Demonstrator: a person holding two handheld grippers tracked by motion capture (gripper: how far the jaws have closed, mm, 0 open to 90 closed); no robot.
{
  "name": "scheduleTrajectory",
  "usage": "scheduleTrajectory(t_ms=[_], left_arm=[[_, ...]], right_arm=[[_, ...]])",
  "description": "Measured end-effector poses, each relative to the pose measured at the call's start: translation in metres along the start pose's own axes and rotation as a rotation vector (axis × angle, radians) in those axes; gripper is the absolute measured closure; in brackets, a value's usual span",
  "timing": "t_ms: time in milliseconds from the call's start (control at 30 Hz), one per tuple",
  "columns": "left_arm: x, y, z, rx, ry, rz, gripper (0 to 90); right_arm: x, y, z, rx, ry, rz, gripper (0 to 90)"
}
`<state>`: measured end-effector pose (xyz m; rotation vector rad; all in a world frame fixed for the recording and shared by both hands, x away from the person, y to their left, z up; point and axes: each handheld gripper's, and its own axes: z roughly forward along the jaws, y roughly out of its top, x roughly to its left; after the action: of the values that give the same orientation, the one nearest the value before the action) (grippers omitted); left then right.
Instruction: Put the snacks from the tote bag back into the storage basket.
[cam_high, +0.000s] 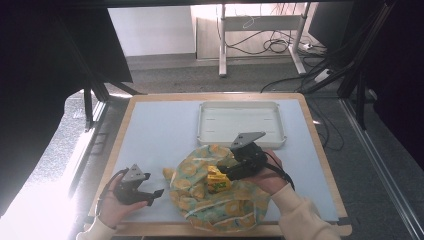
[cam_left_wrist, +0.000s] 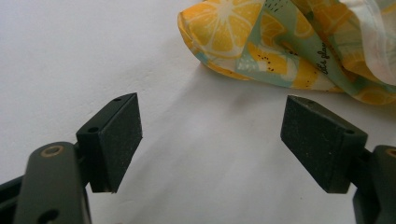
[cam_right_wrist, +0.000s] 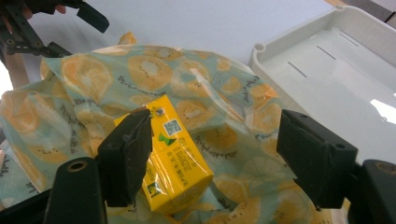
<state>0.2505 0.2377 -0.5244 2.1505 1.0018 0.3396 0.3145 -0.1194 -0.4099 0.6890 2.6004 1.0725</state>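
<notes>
The main risk here is a poor grip on the yellow drink carton (cam_right_wrist: 173, 158). It lies tilted on the lemon-print cloth (cam_high: 220, 192), and in the right gripper view only one pad looks to be against its side, while the other pad stands well off over the cloth. If the jaws close from this offset, the carton could be shoved sideways or roll off its edge rather than be clamped — and a loose fold of cloth could get pinched in with it, so the cloth drags along when the hand lifts.

The right gripper (cam_high: 231, 170) is partly open around the carton, not yet squeezing it. The left gripper (cam_high: 149, 196) rests on the bare table (cam_high: 155, 135) just beside the cloth's left edge, jaws wide and with nothing between them. That leaves the cloth unpinned, free to slide or bunch under any push.

The carton is a small yellow box with green markings, a printed code square and fine text on its face, its corners sharp and undented. It sits near the middle of the rumpled cloth, at the near side of the table, with the white tray (cam_high: 241, 123) just beyond — no part of it touches the tray
</notes>
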Motion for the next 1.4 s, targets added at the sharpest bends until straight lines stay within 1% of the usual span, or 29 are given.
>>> scheduleTrajectory(t_ms=[333, 567, 900, 1033, 1333, 1400], left_arm=[[0.0, 0.0, 0.0, 0.0, 0.006, 0.003, 20.5], [0.0, 0.0, -0.001, -0.004, 0.005, 0.002, 20.5], [0.0, 0.0, -0.001, -0.002, 0.004, 0.006, 20.5], [0.0, 0.0, -0.001, 0.001, 0.003, 0.007, 20.6], [0.0, 0.0, -0.001, 0.0, 0.003, 0.007, 20.6], [0.0, 0.0, -0.001, -0.001, 0.003, 0.008, 20.5]], right_arm=[[0.005, 0.004, 0.011, 0.03, 0.028, -0.019, 27.0], [0.007, 0.008, 0.016, 0.054, 0.036, -0.031, 27.0], [0.012, 0.009, 0.024, 0.103, 0.076, -0.058, 27.2], [0.013, 0.01, 0.026, 0.114, 0.09, -0.059, 27.3], [0.018, 0.012, 0.031, 0.157, 0.115, -0.103, 27.4], [0.019, 0.012, 0.034, 0.182, 0.12, -0.112, 27.5]])
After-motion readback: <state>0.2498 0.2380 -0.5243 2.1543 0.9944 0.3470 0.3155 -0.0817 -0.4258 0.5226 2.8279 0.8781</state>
